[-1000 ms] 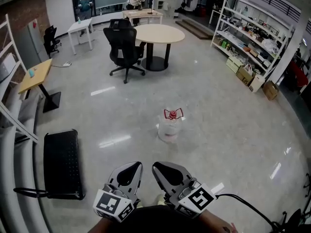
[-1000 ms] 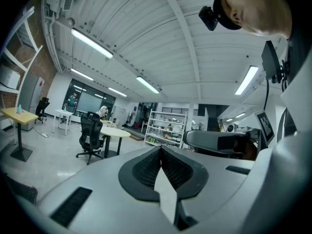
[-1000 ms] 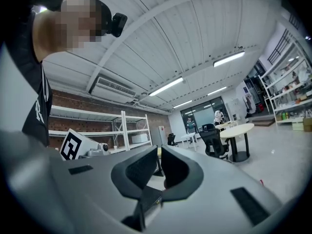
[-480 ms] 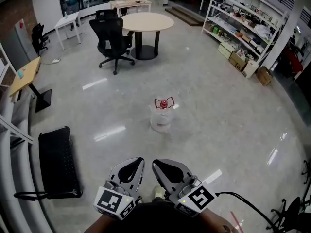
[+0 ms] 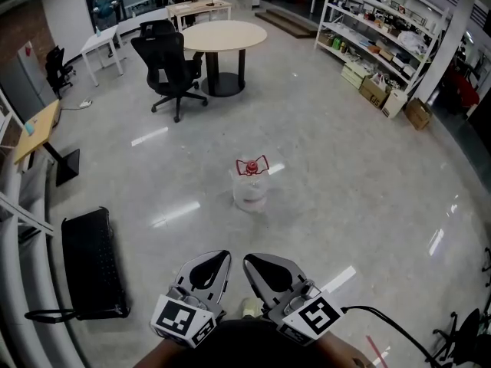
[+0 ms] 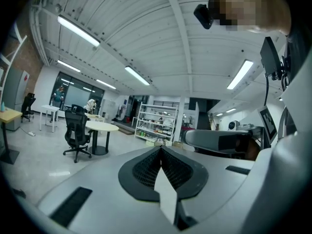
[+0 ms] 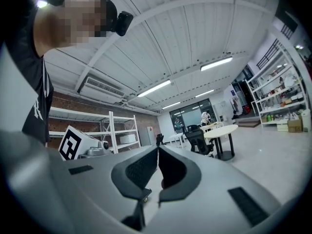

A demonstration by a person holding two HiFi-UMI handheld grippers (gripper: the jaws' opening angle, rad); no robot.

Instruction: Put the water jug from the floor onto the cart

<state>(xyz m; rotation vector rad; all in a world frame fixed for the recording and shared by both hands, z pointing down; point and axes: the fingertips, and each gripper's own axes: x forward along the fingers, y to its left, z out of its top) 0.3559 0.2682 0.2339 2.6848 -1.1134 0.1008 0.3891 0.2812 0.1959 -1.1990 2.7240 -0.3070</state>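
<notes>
A clear water jug [image 5: 249, 185] with a red cap and handle stands on the grey floor in the head view, a few steps ahead of me. My left gripper [image 5: 219, 256] and right gripper [image 5: 249, 262] hang side by side at the bottom of that view, well short of the jug. Both are shut with nothing between their jaws; the left gripper [image 6: 160, 149] and right gripper [image 7: 158, 149] show the same in their own views. A black flat cart [image 5: 90, 261] lies low on the floor at the left, with its handle [image 5: 54, 313] towards me.
A black office chair [image 5: 167, 60] and a round table [image 5: 217, 35] stand beyond the jug. Stocked shelves [image 5: 383, 29] and cardboard boxes [image 5: 418, 113] line the right side. White racking [image 5: 15, 205] and a small desk [image 5: 34, 123] sit at the left. People stand at the far end.
I have walked forward, so the jug, chair and table have shifted in the head view, the jug ending slightly higher and further left. The cart has slid lower in frame. Both grippers stay shut.
</notes>
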